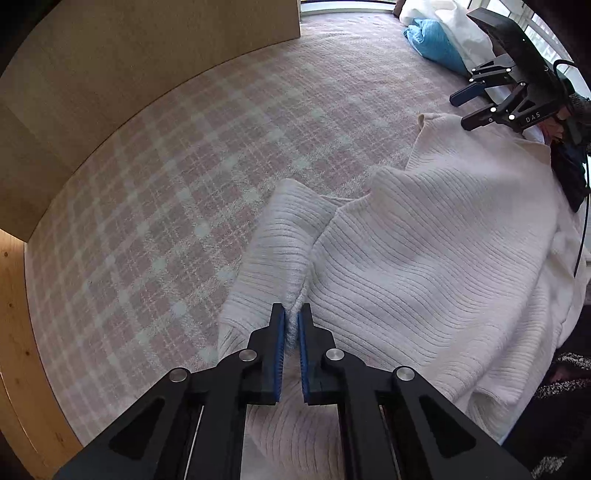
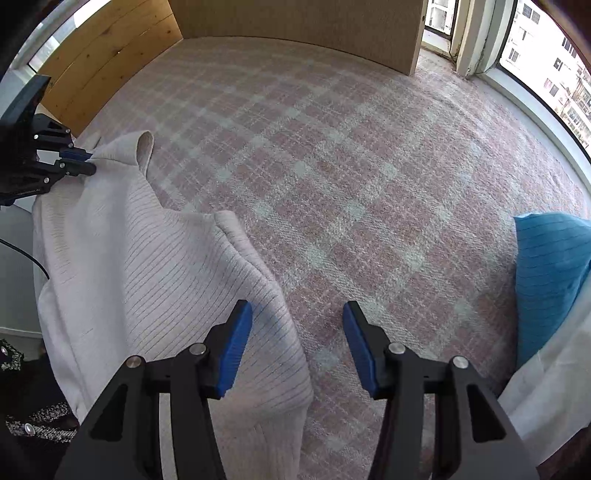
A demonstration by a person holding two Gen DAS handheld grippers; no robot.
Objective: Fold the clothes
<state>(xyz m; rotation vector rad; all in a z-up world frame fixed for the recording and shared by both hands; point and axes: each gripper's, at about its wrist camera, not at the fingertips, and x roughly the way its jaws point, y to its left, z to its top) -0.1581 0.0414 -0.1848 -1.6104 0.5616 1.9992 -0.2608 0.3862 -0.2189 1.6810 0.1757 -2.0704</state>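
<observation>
A white ribbed sweater [image 1: 424, 240] lies spread on a pink plaid cover [image 1: 184, 184]. My left gripper [image 1: 291, 325] is shut on a raised fold at the sweater's edge, and knit shows between its blue pads. The right wrist view shows that same left gripper [image 2: 92, 161] pinching the sweater [image 2: 129, 258] at its far left corner. My right gripper [image 2: 297, 314] stands open over the sweater's right edge. The cloth lies under its left finger and nothing is pinched. In the left wrist view, the right gripper [image 1: 463, 112] hovers open above the sweater's far corner.
A crumpled blue garment [image 2: 546, 273] and white cloth [image 2: 554, 387] lie at the right. A dark speckled garment [image 2: 37, 424] is at the lower left. Wooden panels [image 2: 295, 18] wall the far side, and a window [image 2: 546, 55] runs along the right.
</observation>
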